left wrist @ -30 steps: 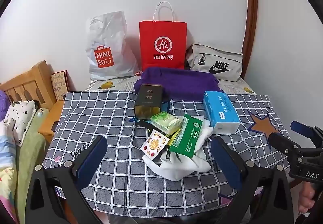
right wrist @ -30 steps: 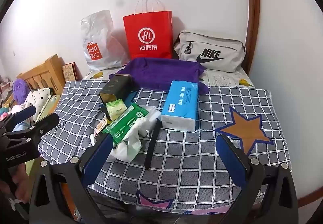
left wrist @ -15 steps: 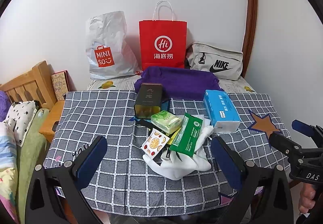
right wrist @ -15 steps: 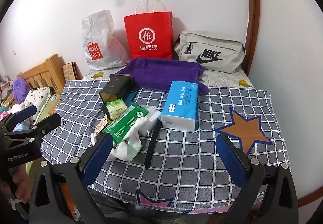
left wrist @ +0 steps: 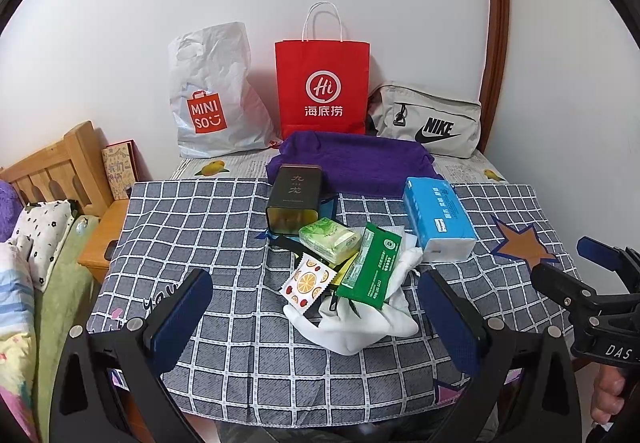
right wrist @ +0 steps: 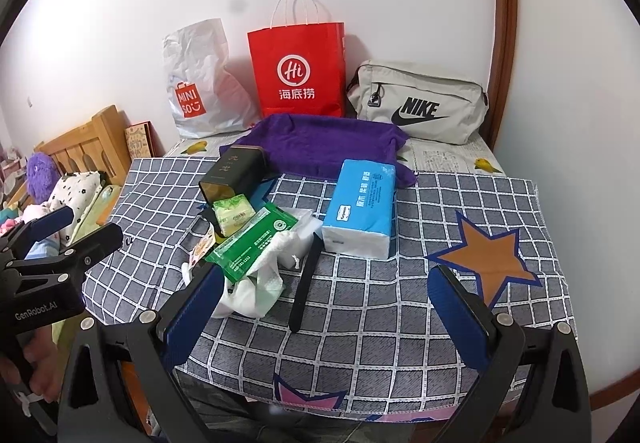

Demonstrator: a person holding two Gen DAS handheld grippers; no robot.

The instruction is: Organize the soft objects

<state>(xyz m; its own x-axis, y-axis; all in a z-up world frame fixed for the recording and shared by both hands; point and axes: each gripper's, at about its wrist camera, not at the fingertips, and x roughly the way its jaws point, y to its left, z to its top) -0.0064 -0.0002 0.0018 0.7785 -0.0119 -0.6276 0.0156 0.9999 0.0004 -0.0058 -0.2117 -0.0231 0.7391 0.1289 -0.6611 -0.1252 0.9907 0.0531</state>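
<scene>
Nothing sorted yet: both claws, left claw (left wrist: 316, 317) and right claw (right wrist: 320, 303), held wide open, empty; soft green plastic wipes pack (left wrist: 370, 269) heaped just ahead.

Far ahead of the claw: "MINISO" on white plastic bag (left wrist: 212, 99); "Hi" on red paper bag (left wrist: 322, 83); "NIKE" on grey pouch (left wrist: 430, 121); "GenRobot.AI" on left claw (right wrist: 64, 239).

Three bags line the wall: one white plastic bag (left wrist: 212, 91), one red paper bag (left wrist: 322, 91), one grey fabric pouch (left wrist: 430, 121); two open grippers hover.
</scene>
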